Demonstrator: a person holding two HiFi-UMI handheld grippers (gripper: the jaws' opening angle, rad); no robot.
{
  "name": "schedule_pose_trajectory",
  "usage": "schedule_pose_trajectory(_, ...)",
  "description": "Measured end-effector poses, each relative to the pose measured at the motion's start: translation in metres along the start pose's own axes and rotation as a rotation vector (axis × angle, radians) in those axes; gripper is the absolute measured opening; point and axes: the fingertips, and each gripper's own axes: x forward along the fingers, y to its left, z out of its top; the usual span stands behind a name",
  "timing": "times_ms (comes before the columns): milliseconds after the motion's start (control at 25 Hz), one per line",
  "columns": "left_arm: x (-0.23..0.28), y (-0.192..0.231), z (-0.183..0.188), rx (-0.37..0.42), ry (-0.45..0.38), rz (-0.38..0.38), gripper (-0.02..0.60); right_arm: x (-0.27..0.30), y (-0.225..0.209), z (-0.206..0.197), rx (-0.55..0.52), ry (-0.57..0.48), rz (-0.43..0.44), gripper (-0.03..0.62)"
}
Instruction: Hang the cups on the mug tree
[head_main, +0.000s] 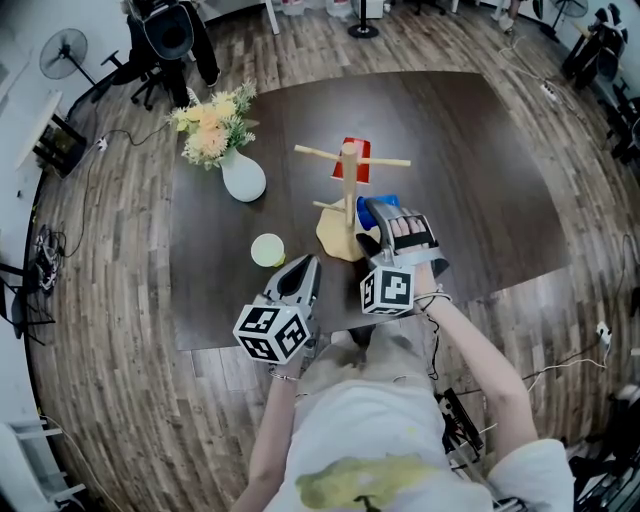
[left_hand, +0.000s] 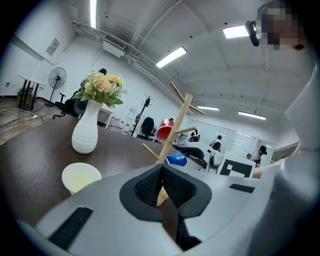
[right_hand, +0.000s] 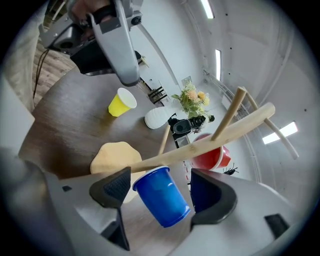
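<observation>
A wooden mug tree (head_main: 349, 190) stands mid-table on a pale flat base (right_hand: 116, 157). On its far side a red cup (head_main: 352, 160) hangs from a peg. A blue cup (right_hand: 162, 196) sits tilted with its rim against a long peg (right_hand: 210, 145). My right gripper (right_hand: 160, 187) is open around it, with a gap between each pad and the cup's sides. A yellow cup (head_main: 267, 249) stands upright on the table left of the tree. Just short of it, my left gripper (head_main: 300, 272) is shut with nothing between its fingers.
A white vase (head_main: 243, 175) of flowers stands at the table's back left. The dark table's (head_main: 480, 180) near edge runs just under both grippers. Office chairs, a fan and cables stand on the wooden floor around the table.
</observation>
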Motion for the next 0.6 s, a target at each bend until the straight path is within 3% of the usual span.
schedule_pose_trajectory(280, -0.008, 0.001, 0.000, 0.039, 0.001, 0.000, 0.023, -0.011, -0.005, 0.006, 0.082, -0.004, -0.033, 0.348)
schedule_pose_trajectory(400, -0.012, 0.001, 0.000, 0.059, -0.001, 0.015, 0.023, -0.017, -0.007, 0.007, 0.146, -0.021, -0.048, 0.251)
schedule_pose_trajectory(600, -0.024, 0.001, 0.000, 0.049, -0.017, 0.057, 0.023, -0.028, -0.004, 0.008, 0.287, -0.055, -0.024, 0.155)
